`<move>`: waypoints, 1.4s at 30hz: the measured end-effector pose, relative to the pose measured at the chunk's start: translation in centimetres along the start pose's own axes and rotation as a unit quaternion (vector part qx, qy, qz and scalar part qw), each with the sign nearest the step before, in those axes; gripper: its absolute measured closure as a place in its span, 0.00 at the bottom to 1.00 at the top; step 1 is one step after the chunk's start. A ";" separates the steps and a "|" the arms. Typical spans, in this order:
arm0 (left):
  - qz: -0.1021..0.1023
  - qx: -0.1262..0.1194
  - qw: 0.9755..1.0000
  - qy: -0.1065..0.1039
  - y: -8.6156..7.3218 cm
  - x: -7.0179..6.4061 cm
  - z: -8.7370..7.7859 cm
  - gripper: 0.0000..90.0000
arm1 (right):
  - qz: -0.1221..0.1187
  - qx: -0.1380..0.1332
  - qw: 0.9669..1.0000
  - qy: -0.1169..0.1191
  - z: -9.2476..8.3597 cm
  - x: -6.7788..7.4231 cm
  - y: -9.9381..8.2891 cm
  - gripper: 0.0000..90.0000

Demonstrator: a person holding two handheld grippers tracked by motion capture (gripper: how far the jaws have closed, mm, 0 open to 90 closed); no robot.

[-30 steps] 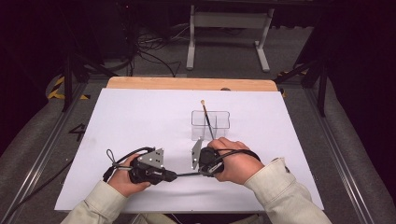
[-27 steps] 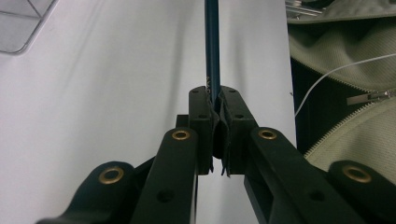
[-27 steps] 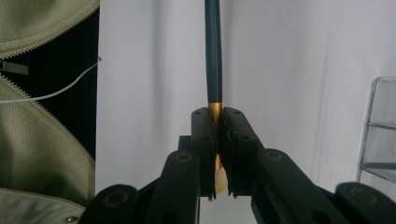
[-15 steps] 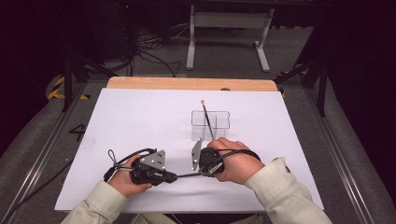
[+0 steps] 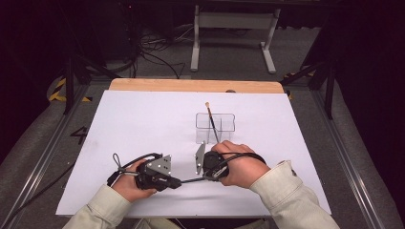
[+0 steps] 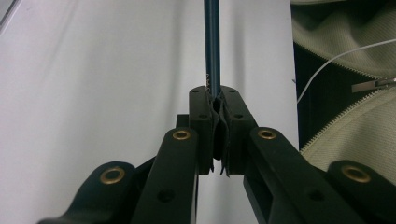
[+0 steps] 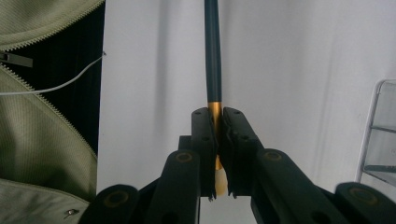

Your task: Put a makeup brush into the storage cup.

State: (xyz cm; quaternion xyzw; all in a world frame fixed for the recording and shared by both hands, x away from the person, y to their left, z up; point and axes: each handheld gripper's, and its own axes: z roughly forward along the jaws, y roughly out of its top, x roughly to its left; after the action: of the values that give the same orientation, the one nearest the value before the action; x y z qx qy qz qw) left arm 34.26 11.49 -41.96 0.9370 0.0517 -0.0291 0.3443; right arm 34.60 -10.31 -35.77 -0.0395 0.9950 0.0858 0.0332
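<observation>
Brush (image 6: 212,46) held level just above the white table (image 5: 143,124), near its front edge | left gripper (image 5: 177,182) clamped on the dark handle end | right gripper (image 5: 206,175) clamped on the gold ferrule end (image 7: 214,109) | clear box (image 5: 215,127) behind the right hand (image 5: 239,164), second brush (image 5: 212,123) leaning in it.

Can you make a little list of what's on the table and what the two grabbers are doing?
table: covered in white, with a wooden edge at the far side
left gripper: shut on the dark handle of the paintbrush
right gripper: shut on the same paintbrush's gold band
clear box: just past the right gripper
second brush: leaning in the clear box
</observation>
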 end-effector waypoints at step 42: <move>-0.011 -0.048 0.999 0.015 -0.8 0.1 -0.1 0.95 | 0.135 -0.298 0.942 -0.068 -2.4 0.6 -7.0 0.35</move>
State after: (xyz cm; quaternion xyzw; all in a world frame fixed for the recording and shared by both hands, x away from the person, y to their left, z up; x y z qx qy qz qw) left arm 34.30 12.16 -42.39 0.9189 0.0688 -0.0167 0.3881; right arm 34.43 -17.64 -34.59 0.0935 0.9151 0.3850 0.0753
